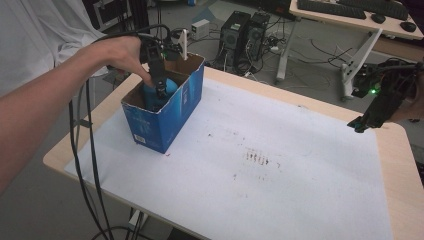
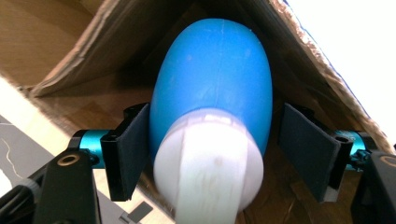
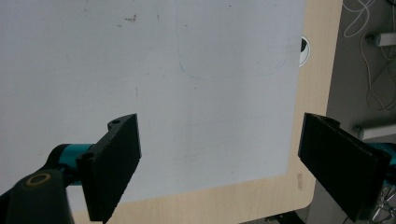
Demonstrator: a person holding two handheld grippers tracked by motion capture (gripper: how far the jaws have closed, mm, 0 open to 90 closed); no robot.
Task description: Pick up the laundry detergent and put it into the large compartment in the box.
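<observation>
Left tongs (image 2: 215,154) reach down into the blue box (image 1: 165,112), jaws spread around a blue bulb (image 2: 212,84) with a white neck; left pad touches, right pad stands just off. Close squarely on the bulb's widest part, then lift straight up past the flaps. Right tongs (image 3: 233,163) hang open and empty, well apart from the box, over the bench (image 1: 400,165) edge. White sheet (image 1: 280,165) is stained; computer towers (image 1: 242,32) sit on the floor beyond the box.

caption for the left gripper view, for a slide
Left hand-held gripper straddles a blue bulb with a white neck inside a cardboard box.
</observation>
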